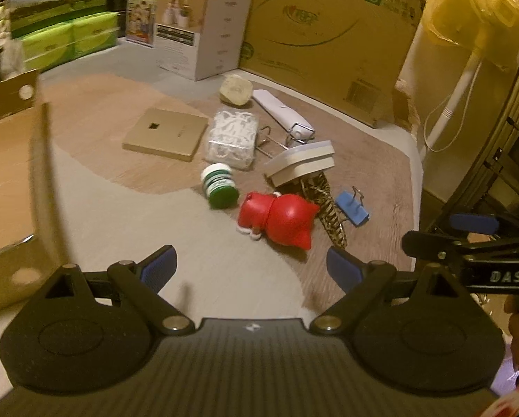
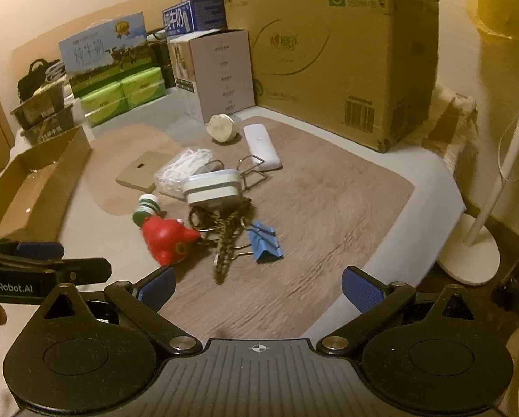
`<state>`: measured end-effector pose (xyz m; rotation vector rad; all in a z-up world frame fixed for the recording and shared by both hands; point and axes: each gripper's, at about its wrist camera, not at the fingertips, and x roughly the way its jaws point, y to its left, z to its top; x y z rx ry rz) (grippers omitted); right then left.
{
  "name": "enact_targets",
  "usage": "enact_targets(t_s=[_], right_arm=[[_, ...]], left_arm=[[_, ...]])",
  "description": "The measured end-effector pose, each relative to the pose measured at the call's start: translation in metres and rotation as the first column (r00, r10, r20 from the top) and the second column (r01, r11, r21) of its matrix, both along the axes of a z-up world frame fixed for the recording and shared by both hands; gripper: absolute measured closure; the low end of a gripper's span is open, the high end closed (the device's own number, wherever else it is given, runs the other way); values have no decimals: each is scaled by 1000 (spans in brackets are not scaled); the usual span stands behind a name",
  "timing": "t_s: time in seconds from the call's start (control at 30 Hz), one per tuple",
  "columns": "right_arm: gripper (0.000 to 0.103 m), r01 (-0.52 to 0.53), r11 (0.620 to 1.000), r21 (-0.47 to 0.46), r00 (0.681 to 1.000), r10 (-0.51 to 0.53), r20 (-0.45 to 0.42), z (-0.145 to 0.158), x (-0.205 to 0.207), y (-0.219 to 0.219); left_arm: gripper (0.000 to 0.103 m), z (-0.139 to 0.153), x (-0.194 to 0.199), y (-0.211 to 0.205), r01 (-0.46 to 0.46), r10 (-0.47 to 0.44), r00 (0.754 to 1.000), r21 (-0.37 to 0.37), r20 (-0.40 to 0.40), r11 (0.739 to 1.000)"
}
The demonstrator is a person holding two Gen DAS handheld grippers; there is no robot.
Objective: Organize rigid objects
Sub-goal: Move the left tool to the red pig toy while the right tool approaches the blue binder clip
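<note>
A red pig toy (image 1: 280,217) (image 2: 167,239) lies on the mat just ahead of my open, empty left gripper (image 1: 249,255). Around the toy are a green-and-white jar (image 1: 219,186) (image 2: 147,208), a blue binder clip (image 1: 353,206) (image 2: 264,241), a braided cord (image 2: 224,239) and a white lidded box (image 1: 301,163) (image 2: 212,187). Farther back lie a flat gold box (image 1: 165,133), a bag of white items (image 1: 229,137) and a white case (image 1: 280,109). My right gripper (image 2: 258,274) is open over bare mat, short of the clip, holding nothing.
An open cardboard box (image 1: 12,173) (image 2: 33,187) stands at the left. A big carton (image 2: 329,62), a grey box (image 2: 221,69) and green packs (image 2: 120,93) line the back. A white fan stand (image 2: 468,253) stands off the right edge of the surface.
</note>
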<state>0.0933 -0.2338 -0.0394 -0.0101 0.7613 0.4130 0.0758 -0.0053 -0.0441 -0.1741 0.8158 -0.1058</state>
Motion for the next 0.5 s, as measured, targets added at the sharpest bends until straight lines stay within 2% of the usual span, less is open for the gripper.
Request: enact_targets(t_s=[0.03,0.3,0.5], right_arm=[[12,-7,1000,-4,1000,7,-4,-3,4,-1],[21,-45,999,-8,998,45,-36,-26,35,-2],[27,-56,998,1,997,56,-50,-37,52,-3]], left_arm=[[12,-2,4,-1,11,-11,1000,0,0,1000],[27,-20,42,-17,106,-106,994,17,-10,994],[33,-30,63,-20,144,-143,990,28,-17,989]])
